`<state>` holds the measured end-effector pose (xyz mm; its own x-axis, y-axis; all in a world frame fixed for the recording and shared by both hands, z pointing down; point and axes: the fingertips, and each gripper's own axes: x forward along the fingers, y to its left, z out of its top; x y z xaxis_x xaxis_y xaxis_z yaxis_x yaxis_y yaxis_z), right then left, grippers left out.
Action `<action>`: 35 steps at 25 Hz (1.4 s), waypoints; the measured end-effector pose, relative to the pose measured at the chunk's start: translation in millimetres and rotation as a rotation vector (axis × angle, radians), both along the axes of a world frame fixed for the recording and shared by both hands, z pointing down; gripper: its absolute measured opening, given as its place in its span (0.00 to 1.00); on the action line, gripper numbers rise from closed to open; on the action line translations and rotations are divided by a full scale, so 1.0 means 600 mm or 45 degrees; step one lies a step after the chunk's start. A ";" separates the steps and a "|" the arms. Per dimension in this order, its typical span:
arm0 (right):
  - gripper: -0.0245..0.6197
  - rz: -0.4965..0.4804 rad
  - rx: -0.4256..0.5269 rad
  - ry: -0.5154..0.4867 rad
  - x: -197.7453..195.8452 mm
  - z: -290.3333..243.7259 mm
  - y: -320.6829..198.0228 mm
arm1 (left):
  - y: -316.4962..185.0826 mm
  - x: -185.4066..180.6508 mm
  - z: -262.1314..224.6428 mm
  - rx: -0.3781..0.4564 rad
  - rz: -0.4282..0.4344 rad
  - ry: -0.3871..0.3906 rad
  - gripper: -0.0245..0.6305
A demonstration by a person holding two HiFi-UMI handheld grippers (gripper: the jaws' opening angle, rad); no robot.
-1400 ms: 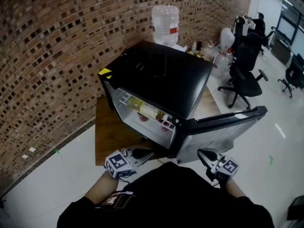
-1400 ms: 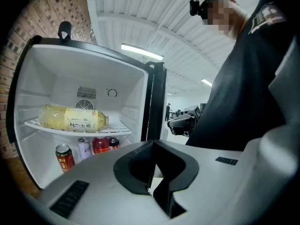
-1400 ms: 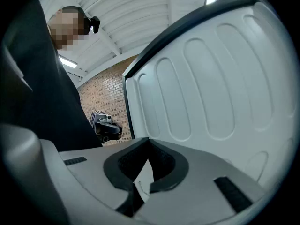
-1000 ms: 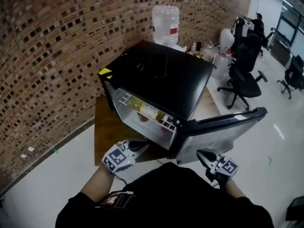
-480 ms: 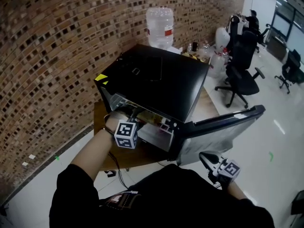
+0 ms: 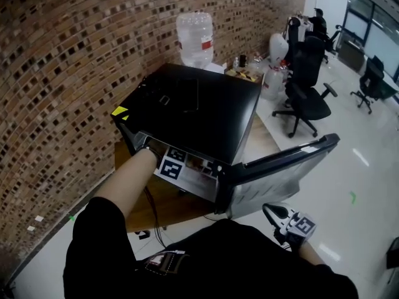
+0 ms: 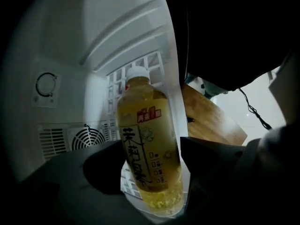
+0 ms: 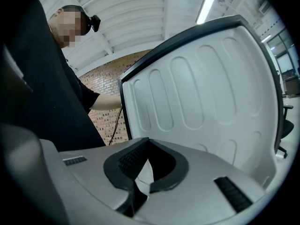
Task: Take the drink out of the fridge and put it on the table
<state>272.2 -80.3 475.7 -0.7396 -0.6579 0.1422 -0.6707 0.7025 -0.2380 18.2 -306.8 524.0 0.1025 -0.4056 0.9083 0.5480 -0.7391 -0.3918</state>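
A bottle of yellow tea (image 7: 147, 149) with a white cap stands on the white wire shelf inside the black mini fridge (image 6: 199, 104). My left gripper (image 7: 152, 168) has reached into the fridge. Its jaws are opening, with the bottle's lower half between the dark pads (image 7: 105, 168) and no firm press showing. In the head view only its marker cube (image 6: 172, 167) shows at the fridge's mouth, and the bottle is hidden there. My right gripper (image 6: 275, 214) hangs shut and holding nothing below the open door (image 6: 274, 173), facing the door's white inner lining (image 8: 211, 93).
The fridge stands on a low wooden table (image 6: 156, 198) against a brick wall (image 6: 56, 73). A water jug (image 6: 194, 37) stands behind it. Office chairs (image 6: 305, 92) are at the back right. A black cable (image 6: 151, 210) trails off the table's front.
My left arm has risen from below the table's front and gone into the fridge; its jaws have come round the bottle. The right gripper has stayed below the door.
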 end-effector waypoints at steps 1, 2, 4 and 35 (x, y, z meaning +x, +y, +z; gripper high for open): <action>0.04 0.007 -0.001 -0.002 0.002 0.001 0.001 | -0.003 0.000 0.005 0.006 0.000 -0.026 0.60; 0.04 0.014 -0.003 -0.002 0.005 0.002 0.003 | -0.006 0.005 0.008 0.019 0.007 -0.039 0.59; 0.04 0.027 -0.004 -0.002 0.010 0.002 0.004 | -0.007 0.010 0.012 0.030 0.019 -0.050 0.58; 0.04 -0.875 0.096 0.144 -0.515 -0.001 -0.052 | 0.243 -0.291 0.082 -0.234 -0.984 1.425 0.48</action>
